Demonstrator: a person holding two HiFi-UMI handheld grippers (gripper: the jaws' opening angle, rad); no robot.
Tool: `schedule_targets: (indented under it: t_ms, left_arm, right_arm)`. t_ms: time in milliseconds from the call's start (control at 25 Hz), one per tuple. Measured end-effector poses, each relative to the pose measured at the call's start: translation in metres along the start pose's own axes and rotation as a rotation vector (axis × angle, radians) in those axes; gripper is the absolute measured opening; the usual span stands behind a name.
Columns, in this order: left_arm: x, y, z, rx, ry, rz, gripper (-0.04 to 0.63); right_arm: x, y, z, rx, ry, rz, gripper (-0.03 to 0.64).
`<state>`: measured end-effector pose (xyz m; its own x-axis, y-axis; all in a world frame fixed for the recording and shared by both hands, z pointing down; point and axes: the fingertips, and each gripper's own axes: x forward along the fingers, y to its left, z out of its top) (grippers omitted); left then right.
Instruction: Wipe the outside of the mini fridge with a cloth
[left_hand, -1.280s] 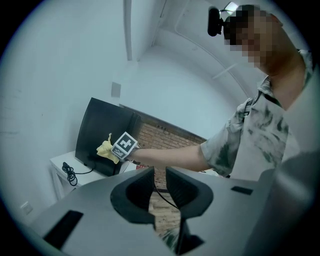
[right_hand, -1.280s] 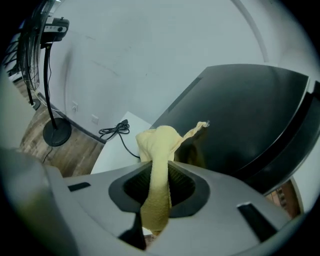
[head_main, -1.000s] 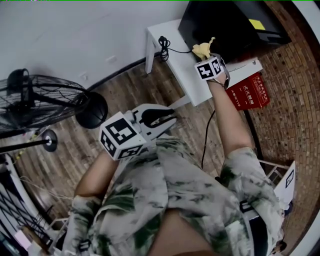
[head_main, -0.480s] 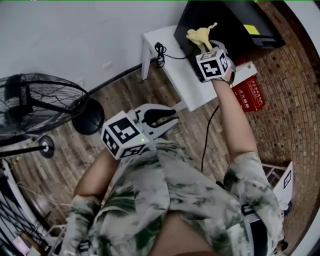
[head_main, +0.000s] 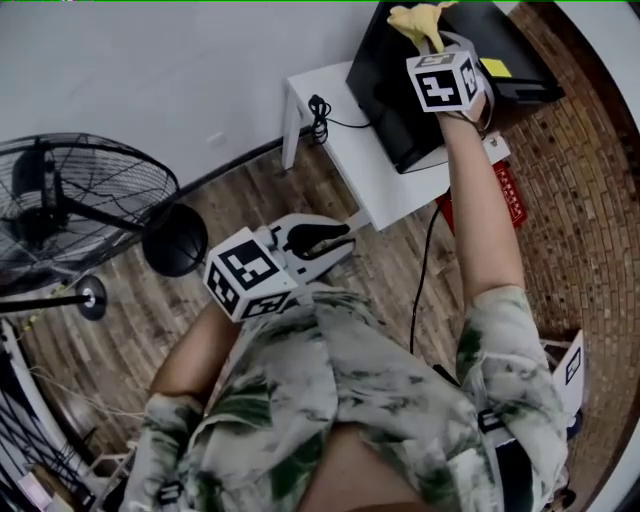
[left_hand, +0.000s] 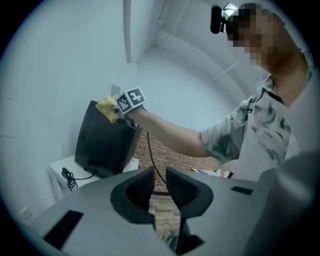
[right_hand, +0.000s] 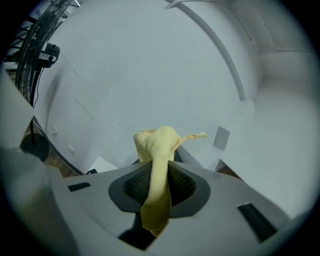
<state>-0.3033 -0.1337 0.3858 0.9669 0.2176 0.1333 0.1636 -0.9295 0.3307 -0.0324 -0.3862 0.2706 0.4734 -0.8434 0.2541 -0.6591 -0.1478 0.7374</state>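
The black mini fridge (head_main: 415, 90) stands on a low white table (head_main: 335, 120) at the top right of the head view. My right gripper (head_main: 432, 42) is shut on a yellow cloth (head_main: 420, 18), which it holds against the fridge's upper part. In the right gripper view the cloth (right_hand: 156, 150) bunches above the jaws of the right gripper (right_hand: 159, 175) and hangs down between them. My left gripper (head_main: 345, 237) is held close to the body, away from the fridge. Its jaws stand almost together with only a thin slit and nothing between them (left_hand: 160, 175). It looks toward the fridge (left_hand: 102, 145).
A black standing fan (head_main: 75, 200) with a round base (head_main: 175, 240) is on the left of the wood floor. A black cable (head_main: 322, 108) lies on the table, and another runs down to the floor. A red box (head_main: 508, 185) sits beside the table. The white wall is close behind.
My right gripper has carried the cloth from the fridge's lower front up toward its top. The left gripper has stayed almost still.
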Motion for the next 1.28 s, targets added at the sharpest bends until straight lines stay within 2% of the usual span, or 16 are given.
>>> schedule_targets:
  t_ms: [160,400,800,1280]
  left_arm:
    - [-0.004,0.001,-0.005,-0.009,-0.006,0.023,0.08]
    - [-0.01,0.01,-0.006,-0.029,-0.013,0.05,0.08]
    - [-0.018,0.027,-0.01,-0.06,-0.023,0.083,0.08]
    - [-0.027,0.047,-0.019,-0.097,-0.017,0.123,0.08]
  right_arm:
    - [0.018,0.006,-0.018,-0.004,0.056,-0.008,0.089]
    - [0.04,0.036,-0.043,0.019,0.116,0.057,0.091]
    - [0.069,0.08,-0.081,0.007,0.194,0.101,0.091]
    - [0.101,0.153,-0.138,0.022,0.293,0.211,0.091]
